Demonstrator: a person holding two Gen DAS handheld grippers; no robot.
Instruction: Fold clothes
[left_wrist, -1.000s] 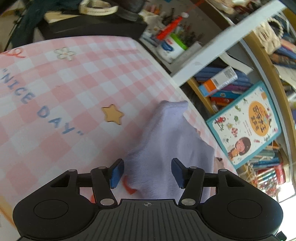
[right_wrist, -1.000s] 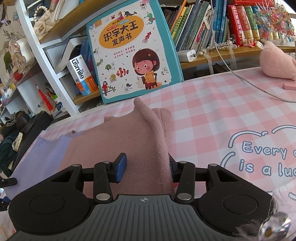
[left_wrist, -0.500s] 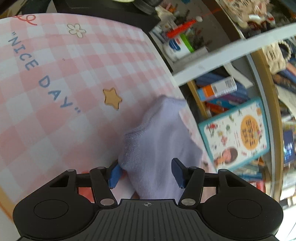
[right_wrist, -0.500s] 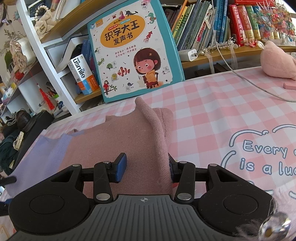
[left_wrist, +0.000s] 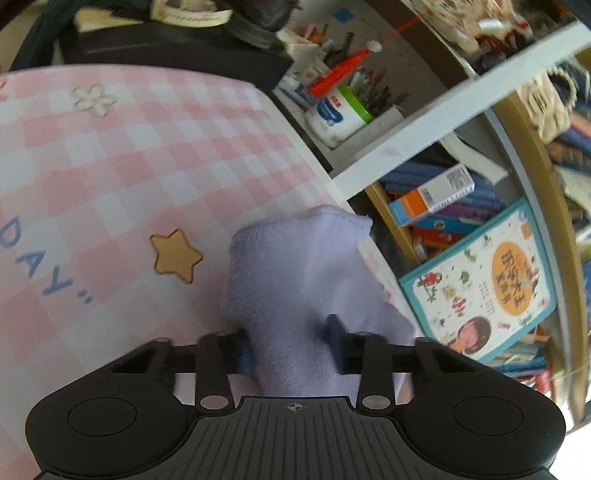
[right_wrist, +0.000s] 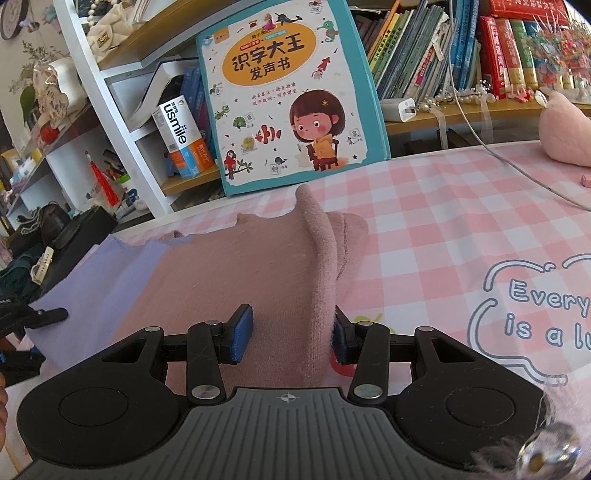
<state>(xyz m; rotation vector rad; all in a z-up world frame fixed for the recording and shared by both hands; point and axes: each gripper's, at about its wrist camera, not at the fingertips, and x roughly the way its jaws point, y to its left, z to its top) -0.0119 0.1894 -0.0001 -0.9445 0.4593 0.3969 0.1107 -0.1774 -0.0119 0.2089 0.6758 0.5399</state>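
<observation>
Both grippers on the garment, flat on checked tablecloth (right_wrist: 424, 229).
L gripper (left_wrist: 291, 343) jaws just closed, pinching lilac end (left_wrist: 295, 280) near table edge; R gripper (right_wrist: 291, 332) grips raised pink fold (right_wrist: 321, 266).

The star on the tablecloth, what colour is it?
The star is tan-yellow with a darker outline, printed on the pink-and-white checked tablecloth. The left wrist view shows it best.

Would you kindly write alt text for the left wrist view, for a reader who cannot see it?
The left gripper, whose jaws have just been closing, pinches a bunched lilac cloth on a pink checked tablecloth with a star print. A cluttered bookshelf stands behind, a picture book leaning on it.
</observation>
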